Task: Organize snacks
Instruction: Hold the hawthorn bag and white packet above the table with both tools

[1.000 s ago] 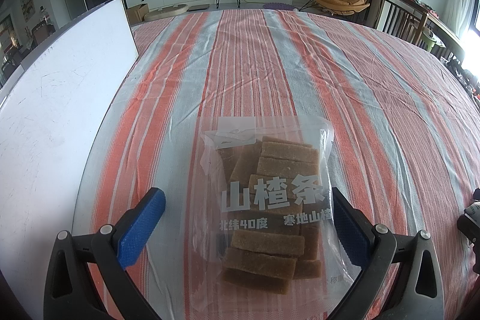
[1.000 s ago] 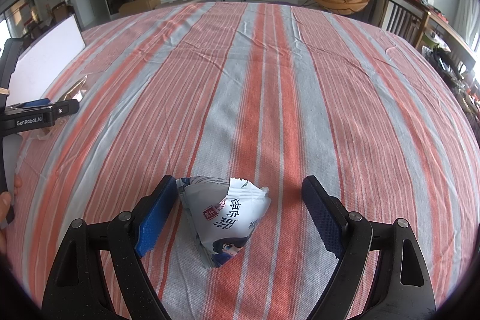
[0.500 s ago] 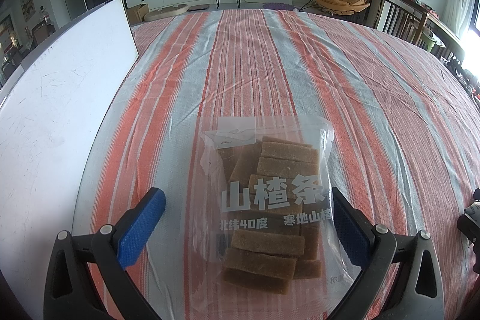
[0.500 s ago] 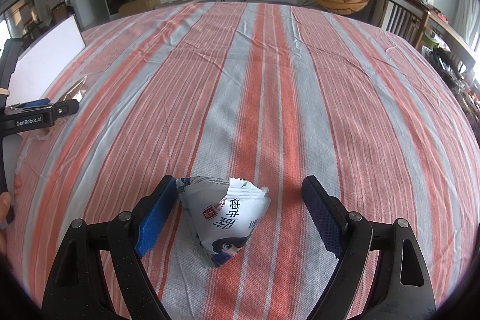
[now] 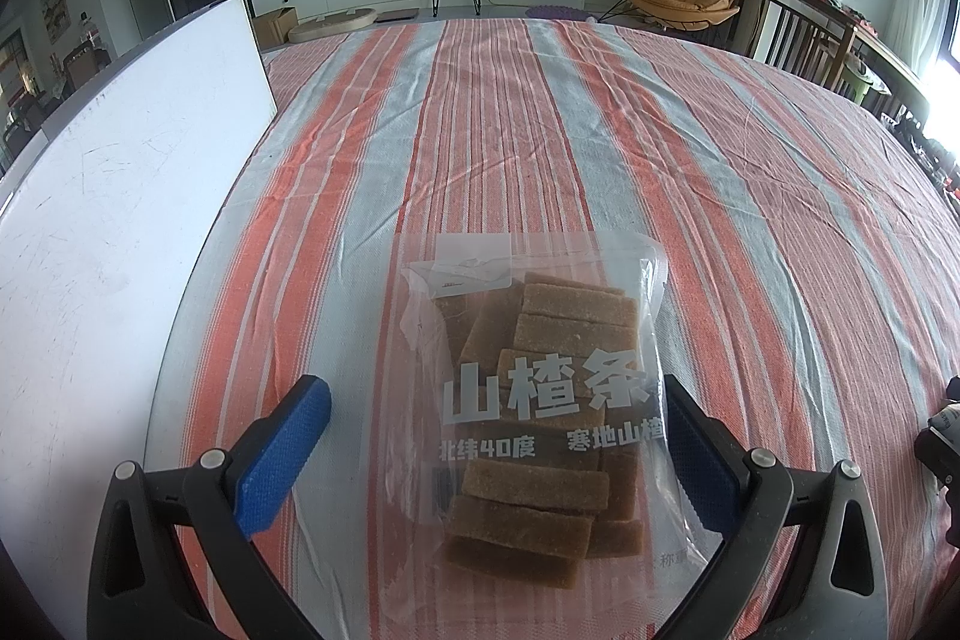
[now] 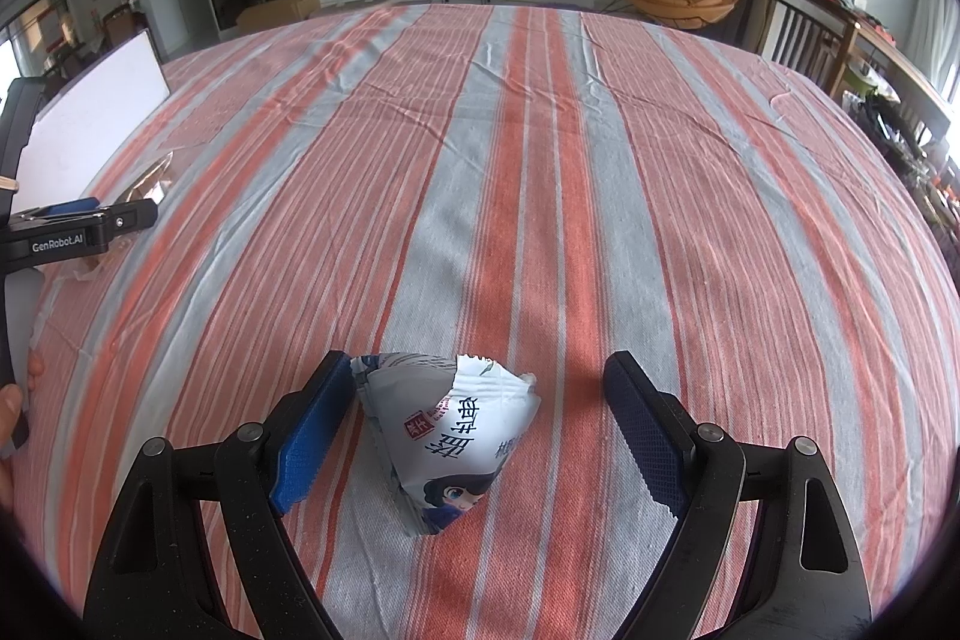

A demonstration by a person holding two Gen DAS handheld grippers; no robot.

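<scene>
A clear bag of brown hawthorn strips (image 5: 540,400) with white Chinese lettering lies flat on the striped tablecloth. My left gripper (image 5: 492,400) is open, its blue pads on either side of the bag's near half. A white pyramid-shaped snack packet (image 6: 447,430) with a cartoon face lies on the cloth. My right gripper (image 6: 480,394) is open around it, the left pad (image 6: 312,430) touching or nearly touching the packet, the right pad well clear. The left gripper also shows in the right wrist view (image 6: 78,232) at the far left.
A white board (image 5: 108,232) lies along the table's left side. The red, white and grey striped cloth (image 6: 540,160) covers the table. Dark wooden chairs (image 6: 810,34) stand at the right edge. A TV unit and an orange armchair stand beyond the far edge.
</scene>
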